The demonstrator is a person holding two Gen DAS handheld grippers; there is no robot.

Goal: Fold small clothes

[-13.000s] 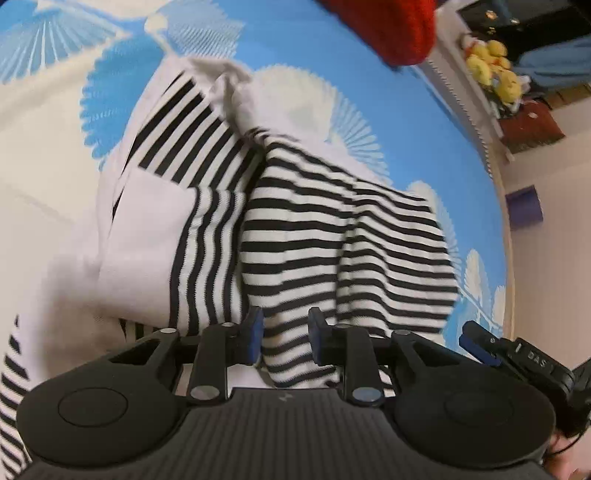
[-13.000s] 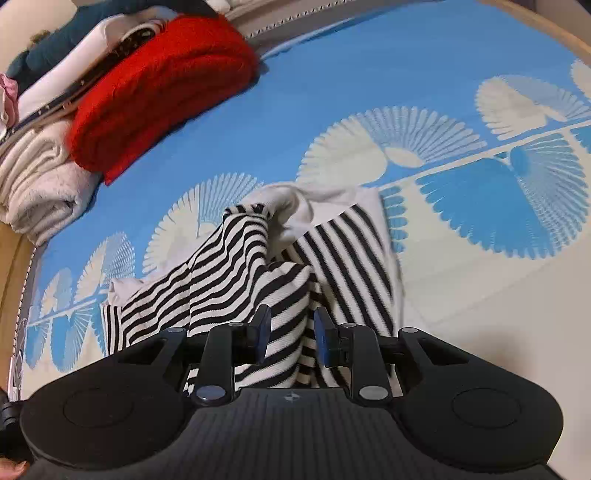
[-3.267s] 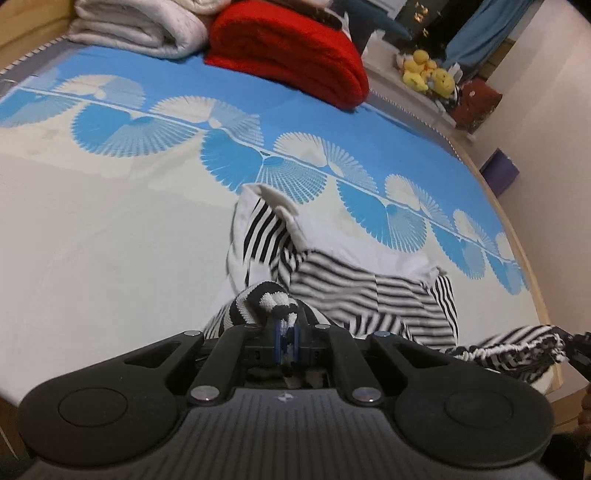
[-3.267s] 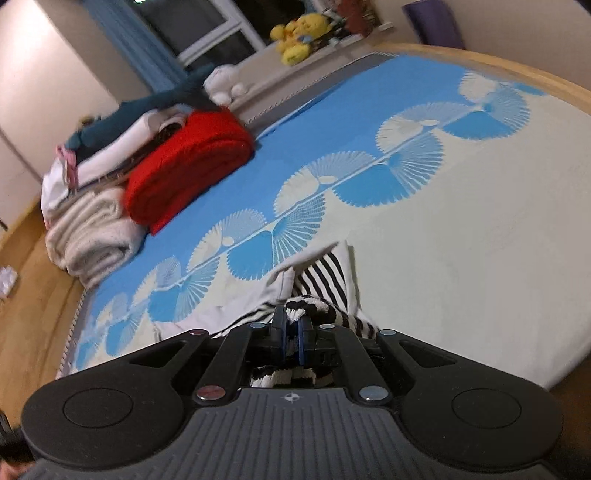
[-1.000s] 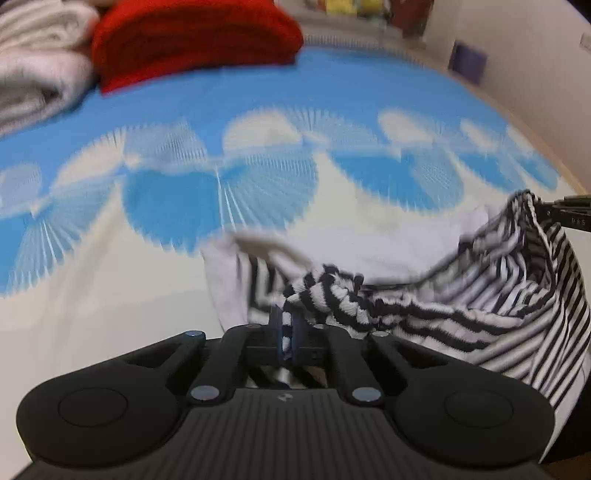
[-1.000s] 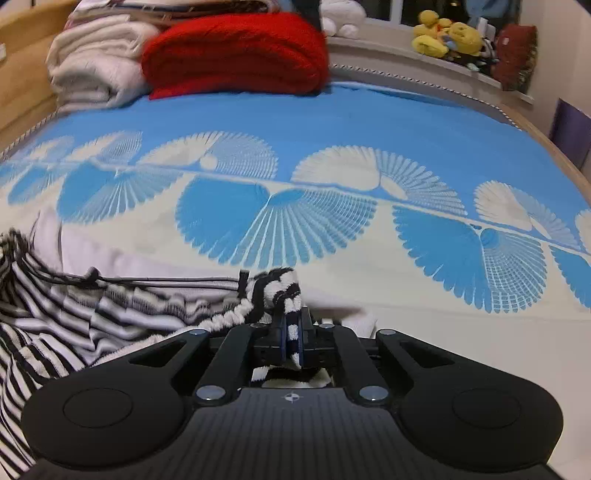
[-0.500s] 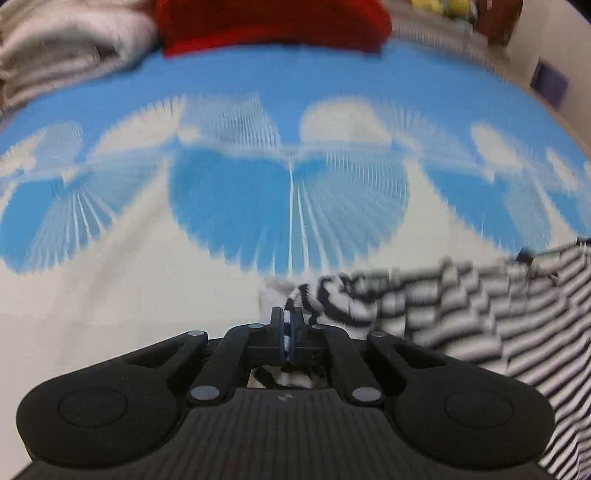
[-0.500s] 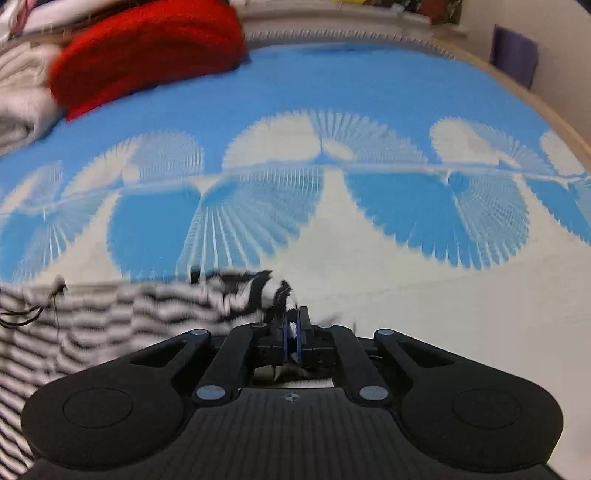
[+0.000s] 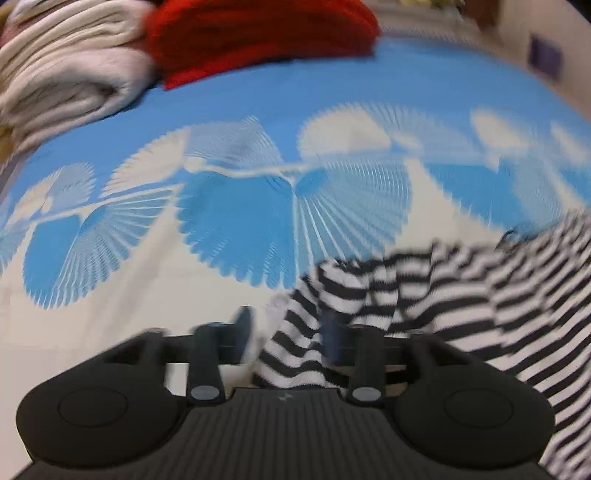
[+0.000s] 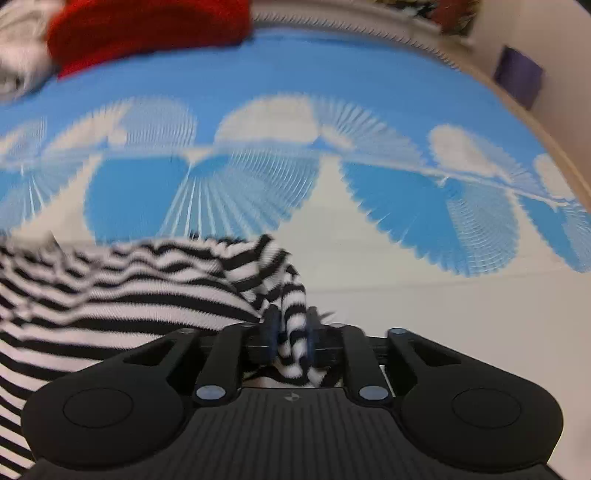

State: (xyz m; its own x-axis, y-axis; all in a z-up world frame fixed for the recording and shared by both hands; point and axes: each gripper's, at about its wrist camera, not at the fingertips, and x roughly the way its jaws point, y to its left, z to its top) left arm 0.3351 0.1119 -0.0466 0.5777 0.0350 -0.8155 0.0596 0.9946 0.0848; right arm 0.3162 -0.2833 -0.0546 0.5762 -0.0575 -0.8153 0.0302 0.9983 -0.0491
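The left gripper (image 9: pixel 286 332) is spread, the right gripper (image 10: pixel 290 328) pinches the striped garment (image 10: pixel 147 291); I think it should release only when the cloth lies flat on the bed (image 10: pixel 443 314).

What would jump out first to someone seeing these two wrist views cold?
The black-and-white striped garment dominates the near foreground of both views, bunched between the right gripper fingers, while the left gripper is open around its other end. Behind it spreads the blue fan-patterned bedsheet, with a red folded blanket at the far edge.
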